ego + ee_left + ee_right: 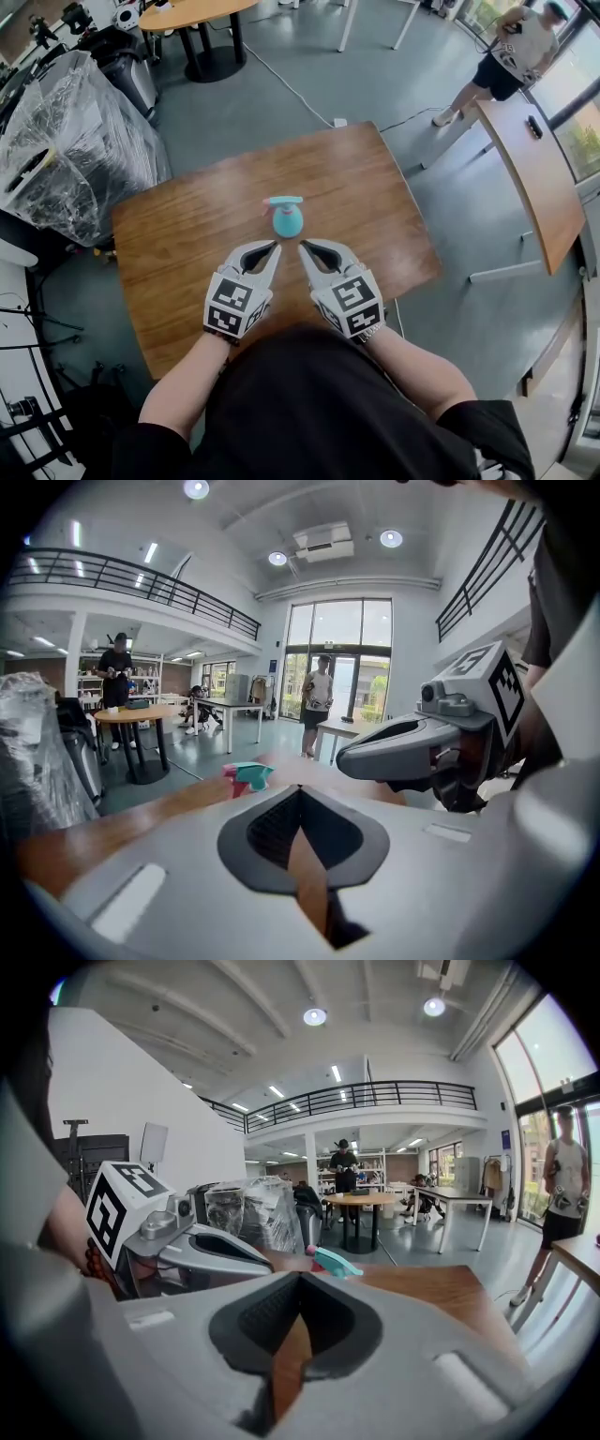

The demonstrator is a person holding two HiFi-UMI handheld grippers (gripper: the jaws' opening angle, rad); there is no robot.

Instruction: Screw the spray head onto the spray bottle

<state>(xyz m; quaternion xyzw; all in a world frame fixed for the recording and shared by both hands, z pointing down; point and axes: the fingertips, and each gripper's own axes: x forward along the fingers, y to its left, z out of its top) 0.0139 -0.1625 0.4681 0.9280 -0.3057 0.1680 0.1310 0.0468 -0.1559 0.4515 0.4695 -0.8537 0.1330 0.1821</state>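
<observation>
- Spray bottle [287,221] is standing upright near the middle of the wooden table [187,244], with the teal spray head [284,201] sitting on top of it; we cannot tell whether it is threaded tight.
- We are holding the left gripper [274,249] just beside the bottle on our near side, clenched and with nothing between the jaws.
- We are holding the right gripper [305,247] next to it, also clenched and gripping nothing.
- Both grippers are pointing at the bottle with their tips close together, and neither is touching it.
- In both gripper views, only bare tabletop is showing through the slit between the jaws.
- A person [511,56] is standing at the far right, behind a second wooden table [539,178].
- A plastic-wrapped bundle [66,141] is sitting on the floor at the left.
</observation>
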